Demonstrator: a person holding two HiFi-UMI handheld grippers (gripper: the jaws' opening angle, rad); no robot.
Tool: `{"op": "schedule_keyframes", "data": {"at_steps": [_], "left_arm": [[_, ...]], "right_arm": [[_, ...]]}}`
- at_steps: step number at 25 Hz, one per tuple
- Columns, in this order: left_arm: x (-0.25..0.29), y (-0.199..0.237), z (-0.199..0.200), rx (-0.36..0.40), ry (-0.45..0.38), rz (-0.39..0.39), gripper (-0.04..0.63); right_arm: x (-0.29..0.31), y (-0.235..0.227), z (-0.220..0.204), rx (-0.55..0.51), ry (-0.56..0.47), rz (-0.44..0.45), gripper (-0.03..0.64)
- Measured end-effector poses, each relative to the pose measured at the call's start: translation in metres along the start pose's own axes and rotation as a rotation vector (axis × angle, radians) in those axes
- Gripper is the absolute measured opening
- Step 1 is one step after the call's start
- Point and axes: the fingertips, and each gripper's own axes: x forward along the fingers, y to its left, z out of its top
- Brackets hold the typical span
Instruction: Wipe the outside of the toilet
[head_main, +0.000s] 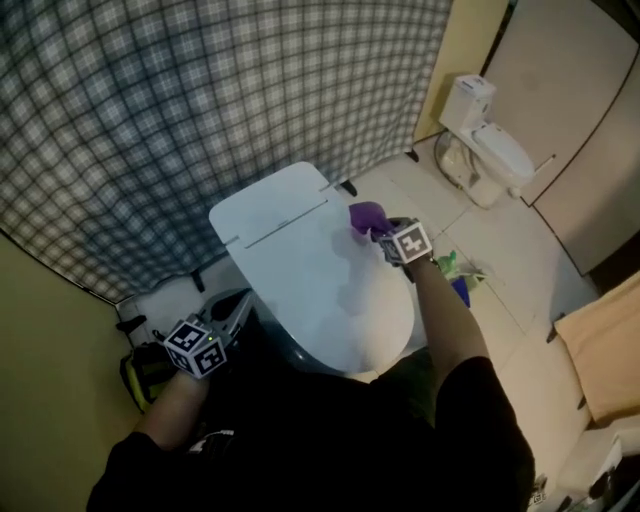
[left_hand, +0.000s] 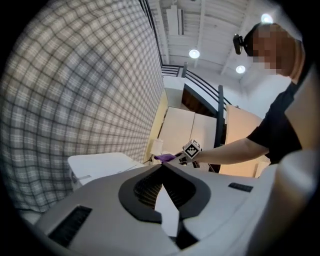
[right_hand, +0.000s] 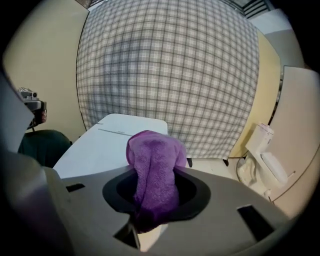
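Our right gripper (head_main: 378, 230) is clamped on a purple cloth (head_main: 366, 216), held at the right edge of the closed lid of the white toilet (head_main: 300, 270), near its back end. Our left gripper (head_main: 236, 310), its 2 jaws together with nothing between them, hangs low beside the toilet's left side. A plaid curtain (head_main: 200, 110) hangs behind, and a 2nd toilet (head_main: 490, 150) stands well apart.

You work in a mock bathroom inside a hall: a white closed-lid toilet (head_main: 320, 290), a second small white toilet (head_main: 492, 152), a grey checked cloth backdrop (head_main: 200, 100), beige partition panels (head_main: 560, 90) and round ceiling lights (left_hand: 194, 53).
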Motion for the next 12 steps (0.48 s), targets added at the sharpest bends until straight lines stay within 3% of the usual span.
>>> {"op": "schedule_keyframes", "data": {"at_steps": [7,12], "left_arm": [[-0.047,0.106,0.011,-0.041,0.022,0.153,0.005],[-0.069,0.162,0.025,-0.064,0.062,0.215,0.005]], "right_arm": [[0.127,0.001,0.101,-0.029,0.045,0.014,0.126],[0.197,-0.008,0.159,0.019,0.061,0.005,0.126]]}}
